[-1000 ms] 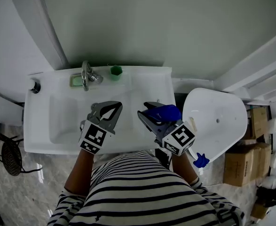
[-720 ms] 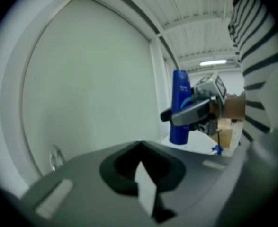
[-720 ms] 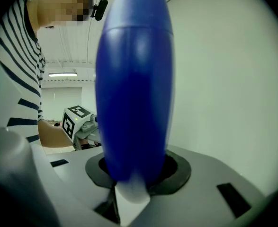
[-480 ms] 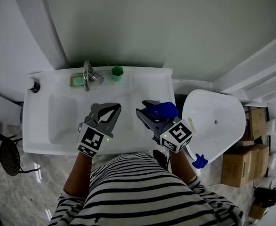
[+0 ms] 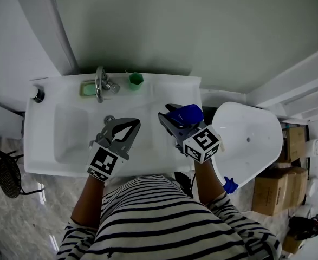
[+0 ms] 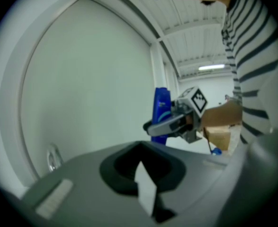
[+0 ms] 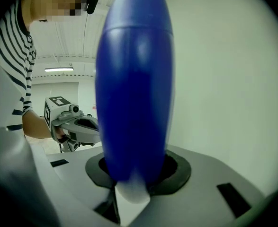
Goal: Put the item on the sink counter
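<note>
The right gripper (image 7: 129,195) pinches the blue bottle (image 7: 134,84) low on its body, its jaws held partway apart by it. That gripper's own view shows only plain blue plastic filling the middle. The left gripper view gives another side: the blue bottle stands upright in the right gripper and carries a pale curved band, its writing too small to read. The left gripper (image 6: 145,193) has its jaws pressed together on nothing. Only the head view shows the sink (image 5: 169,88). There the blue bottle is over the right part of the sink and the left gripper over its middle. Whether the bottle's base touches the sink cannot be told. At the back of the sink stand a faucet (image 5: 100,84) and a green cup (image 5: 135,80); a toilet (image 5: 248,140) sits just right of the sink
</note>
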